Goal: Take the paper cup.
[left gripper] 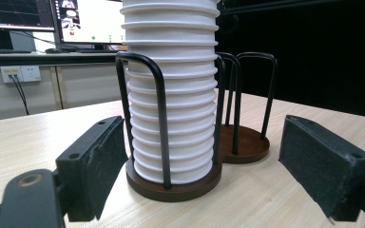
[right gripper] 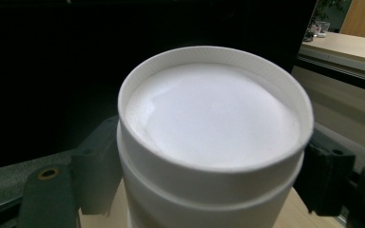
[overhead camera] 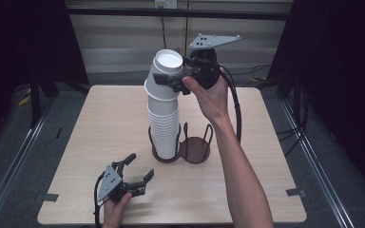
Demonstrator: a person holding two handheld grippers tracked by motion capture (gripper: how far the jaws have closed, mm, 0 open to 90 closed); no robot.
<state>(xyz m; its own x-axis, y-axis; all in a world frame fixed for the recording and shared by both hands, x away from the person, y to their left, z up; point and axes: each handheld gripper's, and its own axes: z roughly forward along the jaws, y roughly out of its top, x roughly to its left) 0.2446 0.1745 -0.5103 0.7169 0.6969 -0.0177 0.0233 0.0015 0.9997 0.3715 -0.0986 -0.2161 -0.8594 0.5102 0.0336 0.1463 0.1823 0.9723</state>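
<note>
Right claw (overhead camera: 177, 81) clamps top cup (overhead camera: 167, 66) of stack (overhead camera: 164, 128).
Left claw (overhead camera: 135, 172) open on table (overhead camera: 100, 123); stack's top cropped in left gripper view.

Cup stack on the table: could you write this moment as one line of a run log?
right gripper: shut on top cup | cup stack: in holder, left ring | left gripper: open, low on table

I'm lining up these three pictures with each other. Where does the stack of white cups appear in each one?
High view: stack of white cups stands at table centre in the holder, its top tilted, gripped by the right gripper.
Left gripper view: lower stack centre, between the holder's wire loops.
Right gripper view: top cup's upturned base centre, between the jaws.
Shared landmark: the stack's ribbed rims.
</note>
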